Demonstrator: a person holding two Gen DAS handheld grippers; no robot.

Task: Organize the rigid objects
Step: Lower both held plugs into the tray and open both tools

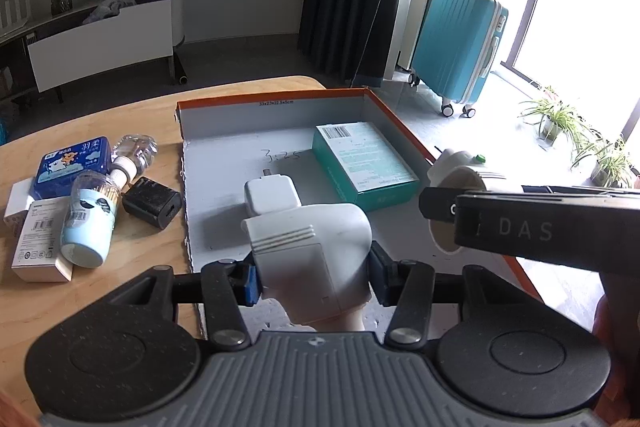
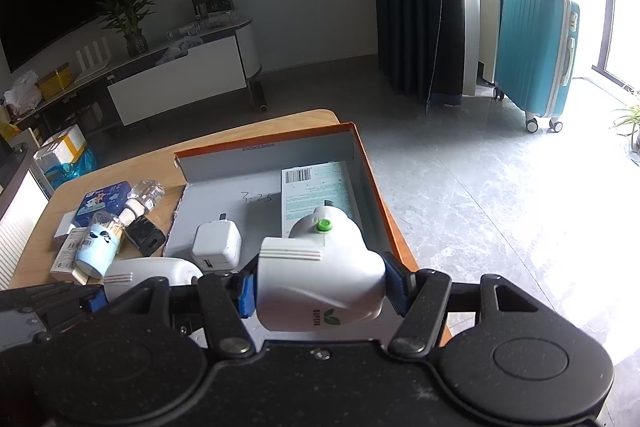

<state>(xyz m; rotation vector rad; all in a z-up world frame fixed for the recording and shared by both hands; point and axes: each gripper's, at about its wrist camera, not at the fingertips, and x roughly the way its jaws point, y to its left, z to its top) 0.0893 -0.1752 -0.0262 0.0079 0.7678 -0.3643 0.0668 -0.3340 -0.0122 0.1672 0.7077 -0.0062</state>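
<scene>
Left gripper (image 1: 314, 277) pinching a white plastic device (image 1: 316, 259), right gripper (image 2: 320, 287) clamped on a white green-buttoned device (image 2: 320, 279), possibly two halves of one appliance, above orange-rimmed box (image 1: 280, 95), white charger (image 1: 270, 197) and teal carton (image 1: 364, 163) inside.

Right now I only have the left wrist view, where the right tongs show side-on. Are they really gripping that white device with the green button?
Observer: Yes. In the right wrist view the right tongs have both blue pads pressed on the sides of the device.
Operator: Any marking on it?
Observer: A green leaf logo on its near face, with lettering beside it.
Operator: And the white charger in the box?
Observer: The charger lies flat in the box, and its near end has a USB port, which your view hides.
</scene>
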